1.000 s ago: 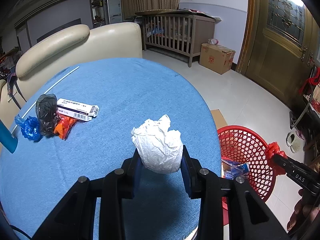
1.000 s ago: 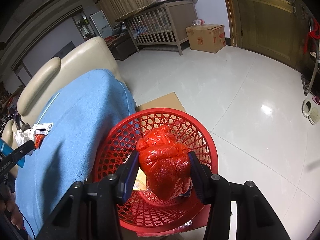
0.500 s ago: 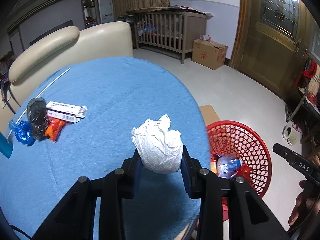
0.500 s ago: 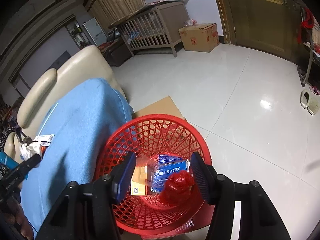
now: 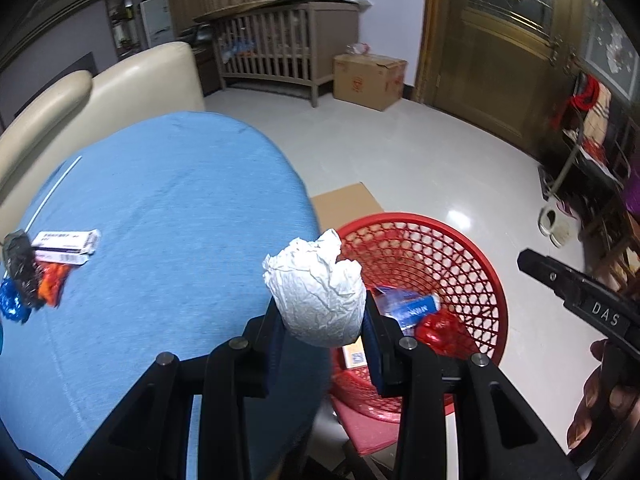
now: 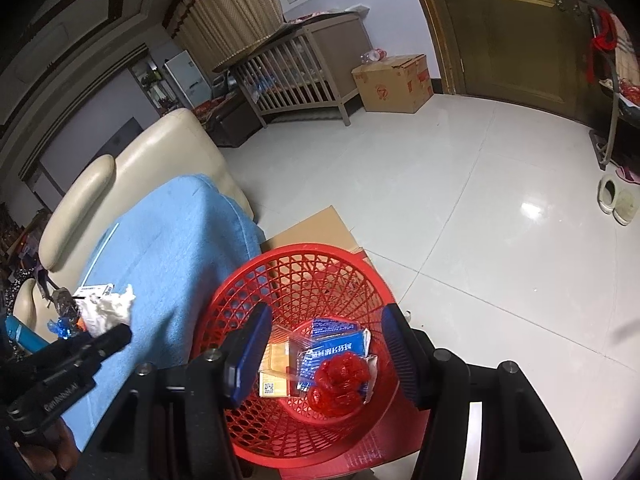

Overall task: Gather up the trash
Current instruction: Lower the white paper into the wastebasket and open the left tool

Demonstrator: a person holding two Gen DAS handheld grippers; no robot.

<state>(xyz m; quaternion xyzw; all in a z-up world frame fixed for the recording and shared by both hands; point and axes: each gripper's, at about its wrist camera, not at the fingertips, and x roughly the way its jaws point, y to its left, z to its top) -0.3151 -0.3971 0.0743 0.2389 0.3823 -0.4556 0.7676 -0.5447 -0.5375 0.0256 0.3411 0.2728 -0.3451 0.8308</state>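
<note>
Fingers: left gripper [image 5: 323,320] clamped on a crumpled white paper ball [image 5: 316,290], held at the edge of the blue-covered table [image 5: 168,208]; right gripper [image 6: 322,354] spread wide, empty, above the red basket [image 6: 288,280]. In basket: red plastic wad [image 6: 340,380], blue packets [image 6: 336,346]. Farther left on the table: white boxes [image 5: 66,244], black, orange and blue wrappers [image 5: 24,276].

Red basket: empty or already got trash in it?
Not empty. The red basket holds a crumpled red bag, blue packets and a small yellow box at its bottom.
</note>
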